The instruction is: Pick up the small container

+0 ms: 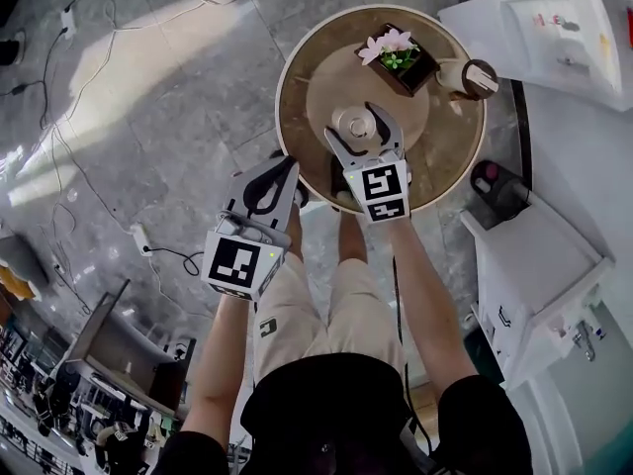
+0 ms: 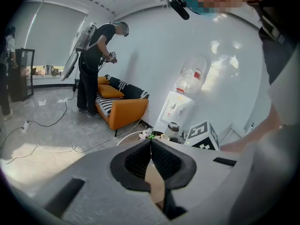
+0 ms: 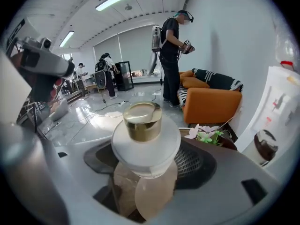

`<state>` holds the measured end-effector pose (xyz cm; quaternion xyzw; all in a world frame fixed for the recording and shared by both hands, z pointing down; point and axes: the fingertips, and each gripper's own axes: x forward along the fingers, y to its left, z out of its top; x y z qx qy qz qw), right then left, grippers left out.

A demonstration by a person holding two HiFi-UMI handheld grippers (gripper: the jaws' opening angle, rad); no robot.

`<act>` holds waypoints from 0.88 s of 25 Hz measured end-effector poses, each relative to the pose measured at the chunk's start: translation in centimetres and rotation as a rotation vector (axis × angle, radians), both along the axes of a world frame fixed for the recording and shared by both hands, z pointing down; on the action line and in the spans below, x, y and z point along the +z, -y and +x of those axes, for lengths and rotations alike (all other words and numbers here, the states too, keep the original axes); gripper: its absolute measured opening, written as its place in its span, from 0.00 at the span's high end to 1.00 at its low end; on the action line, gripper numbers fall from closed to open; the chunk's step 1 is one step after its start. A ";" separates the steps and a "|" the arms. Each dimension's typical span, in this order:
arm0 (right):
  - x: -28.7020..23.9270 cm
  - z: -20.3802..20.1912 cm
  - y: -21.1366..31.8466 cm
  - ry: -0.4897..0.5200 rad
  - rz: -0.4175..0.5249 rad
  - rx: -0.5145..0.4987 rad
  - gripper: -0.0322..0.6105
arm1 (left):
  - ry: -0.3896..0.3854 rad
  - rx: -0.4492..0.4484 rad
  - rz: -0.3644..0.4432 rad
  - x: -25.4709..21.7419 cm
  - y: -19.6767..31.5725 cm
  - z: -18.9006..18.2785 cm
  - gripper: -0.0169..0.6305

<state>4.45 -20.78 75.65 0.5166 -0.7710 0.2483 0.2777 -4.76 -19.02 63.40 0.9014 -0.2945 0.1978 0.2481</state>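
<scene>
1. Grey marble floor (image 1: 188, 117) surrounds a round brown wooden table (image 1: 302, 82). The small frosted-white round container with a gold cap (image 1: 353, 122) stands near the table's middle, at the centre of the head view.
2. We have the right gripper (image 1: 360, 133) around it. In the right gripper view the container (image 3: 145, 135) fills the space between the jaws, and both pads seem pressed against its lower body. We judge it grasped, but we cannot tell whether it has left the tabletop.
3. Our left gripper (image 1: 286, 169) hangs off the table's edge, lower left of the container, with its jaws clenched on nothing (image 2: 151, 146).
4. To the upper right of the container sits a dark square planter with pink flowers (image 1: 399, 55). A small white cup with a dark inside (image 1: 477, 77) stands at the table's right rim, and a white water dispenser (image 1: 544, 33) stands beyond it.
5. We see two risks:
   - The grip sits low, under the wide shoulder and heavy-looking cap, on a smooth body. A light squeeze could let the container tilt or slip as we lift.
   - A lift that drifts toward the upper right could knock the planter.
</scene>
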 end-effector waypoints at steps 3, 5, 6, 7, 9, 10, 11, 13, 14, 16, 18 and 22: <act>-3.2 0.5 -0.3 0.008 0.007 -0.015 0.43 | 0.001 -0.016 0.014 -1.9 -0.3 0.5 0.95; -5.5 0.8 -0.7 0.010 0.017 -0.032 0.43 | -0.004 -0.030 0.019 -3.4 -0.4 0.8 0.95; -6.7 1.0 -0.8 0.013 0.023 -0.039 0.43 | -0.006 -0.037 0.023 -4.2 -0.6 1.0 0.95; -7.9 1.2 -1.0 0.019 0.029 -0.041 0.43 | -0.008 -0.043 0.028 -5.0 -0.7 1.2 0.95; -10.3 1.6 -1.3 0.040 0.036 -0.033 0.43 | -0.014 -0.054 0.036 -6.6 -1.0 1.6 0.94; -11.4 1.7 -1.5 0.048 0.038 -0.029 0.43 | -0.022 -0.062 0.035 -7.3 -1.2 1.8 0.95; -12.5 1.8 -1.8 0.052 0.040 -0.030 0.43 | -0.030 -0.070 0.032 -8.1 -1.4 2.0 0.95; -14.6 1.8 -2.3 0.050 0.046 -0.043 0.43 | -0.039 -0.081 0.031 -9.4 -1.9 2.6 0.95; -15.5 1.9 -2.6 0.051 0.049 -0.049 0.43 | -0.038 -0.083 0.034 -10.1 -2.1 2.9 0.95; -17.4 2.1 -3.3 0.050 0.054 -0.059 0.43 | -0.035 -0.083 0.042 -11.4 -2.8 3.5 0.94; -19.3 2.5 -4.1 0.046 0.059 -0.063 0.43 | -0.036 -0.082 0.055 -12.8 -3.6 4.1 0.95; -23.4 3.9 -5.1 0.040 0.087 -0.064 0.43 | -0.029 -0.074 0.092 -15.7 -4.6 4.8 0.95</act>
